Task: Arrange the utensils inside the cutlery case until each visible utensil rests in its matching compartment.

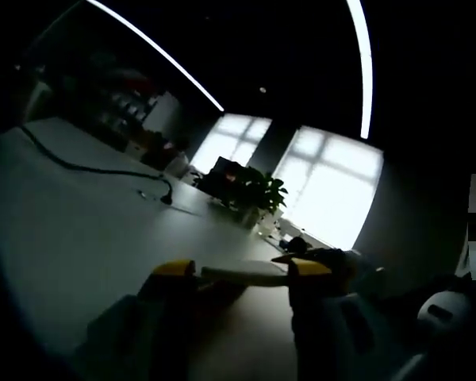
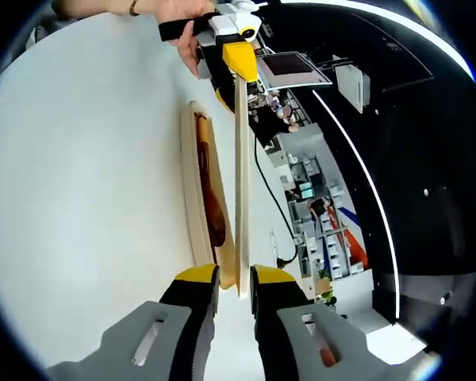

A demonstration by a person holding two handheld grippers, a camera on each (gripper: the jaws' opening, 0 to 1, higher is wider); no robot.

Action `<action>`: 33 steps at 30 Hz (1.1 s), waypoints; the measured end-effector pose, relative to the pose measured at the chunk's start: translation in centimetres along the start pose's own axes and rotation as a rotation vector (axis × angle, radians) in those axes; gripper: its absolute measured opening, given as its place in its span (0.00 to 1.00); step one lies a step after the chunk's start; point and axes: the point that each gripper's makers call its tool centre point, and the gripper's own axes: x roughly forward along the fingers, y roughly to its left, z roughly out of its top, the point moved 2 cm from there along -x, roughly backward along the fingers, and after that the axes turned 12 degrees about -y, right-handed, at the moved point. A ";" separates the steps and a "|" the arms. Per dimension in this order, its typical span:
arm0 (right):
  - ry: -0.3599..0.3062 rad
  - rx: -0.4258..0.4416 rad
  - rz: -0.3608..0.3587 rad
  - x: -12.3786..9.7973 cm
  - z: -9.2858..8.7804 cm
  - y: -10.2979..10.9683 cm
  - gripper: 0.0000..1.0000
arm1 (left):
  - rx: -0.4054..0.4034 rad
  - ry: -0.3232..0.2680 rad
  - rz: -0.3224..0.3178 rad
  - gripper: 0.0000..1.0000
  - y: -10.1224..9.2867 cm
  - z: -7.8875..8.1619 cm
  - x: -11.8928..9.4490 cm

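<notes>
A long pale wooden lid (image 2: 241,175) is held on edge between both grippers. My right gripper (image 2: 236,287) is shut on its near end. The yellow-tipped left gripper (image 2: 239,55), held by a hand (image 2: 182,16), grips the far end. Under the lid, the shallow wooden cutlery case (image 2: 192,190) lies on the white table with a brown wooden spoon (image 2: 210,198) inside. In the dim left gripper view, the lid's end (image 1: 246,275) spans the gap between the jaws of my left gripper (image 1: 242,271).
The white table (image 1: 79,230) stretches away, with a black cable (image 1: 87,168) lying across it. A potted plant (image 1: 254,194) stands at its far end before bright windows (image 1: 333,182). Shelves and equipment (image 2: 317,198) lie beyond the table edge.
</notes>
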 end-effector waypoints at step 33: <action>-0.033 0.023 -0.168 0.2 -1.5 -2.0 0.04 | -0.038 0.024 0.017 0.49 0.1 -0.6 0.1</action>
